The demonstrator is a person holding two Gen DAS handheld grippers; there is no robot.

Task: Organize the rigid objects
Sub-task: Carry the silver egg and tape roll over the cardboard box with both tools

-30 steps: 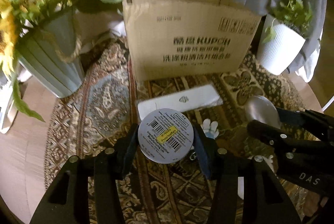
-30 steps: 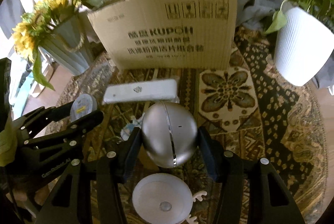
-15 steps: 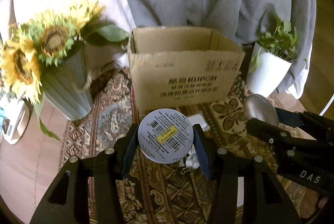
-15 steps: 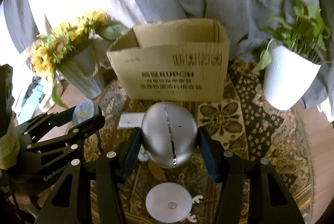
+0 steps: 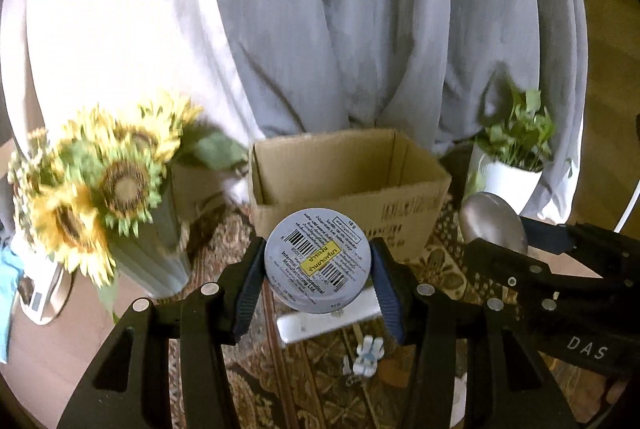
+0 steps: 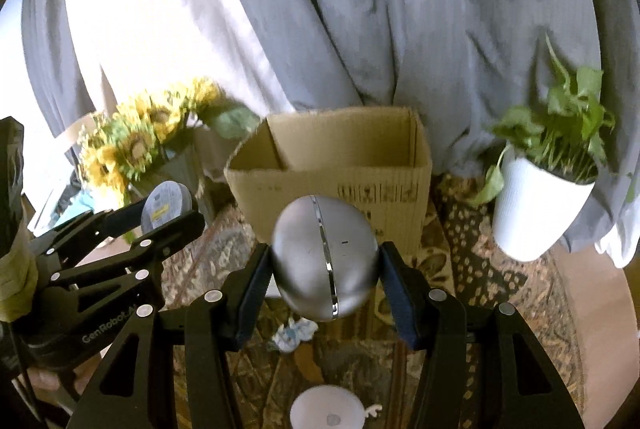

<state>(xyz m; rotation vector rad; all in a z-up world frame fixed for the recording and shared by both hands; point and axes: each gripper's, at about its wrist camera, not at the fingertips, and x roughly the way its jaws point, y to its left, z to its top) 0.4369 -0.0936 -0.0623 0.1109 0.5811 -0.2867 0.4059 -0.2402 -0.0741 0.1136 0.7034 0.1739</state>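
My left gripper [image 5: 318, 287] is shut on a round grey tin [image 5: 318, 261] with barcodes and a yellow label, held above the rug. My right gripper [image 6: 325, 281] is shut on a silver egg-shaped case [image 6: 325, 263] with a chrome seam. Each gripper shows in the other's view, the tin [image 6: 166, 204] at the left and the silver case [image 5: 492, 223] at the right. Behind both stands an open cardboard box [image 5: 348, 185] [image 6: 332, 165], its inside showing bare. A white flat case [image 5: 328, 321] lies on the rug under the tin.
A sunflower vase [image 5: 152, 249] stands left of the box, a white plant pot [image 6: 536, 213] right of it. Grey curtains [image 6: 360, 9] hang behind. On the patterned rug [image 6: 480, 285] lie a small white-blue trinket [image 5: 369, 353] and a white round disc [image 6: 327, 409].
Both grippers have risen with their objects and tilted up. The box's open top has come into view, and the rug and white case have dropped lower in frame.
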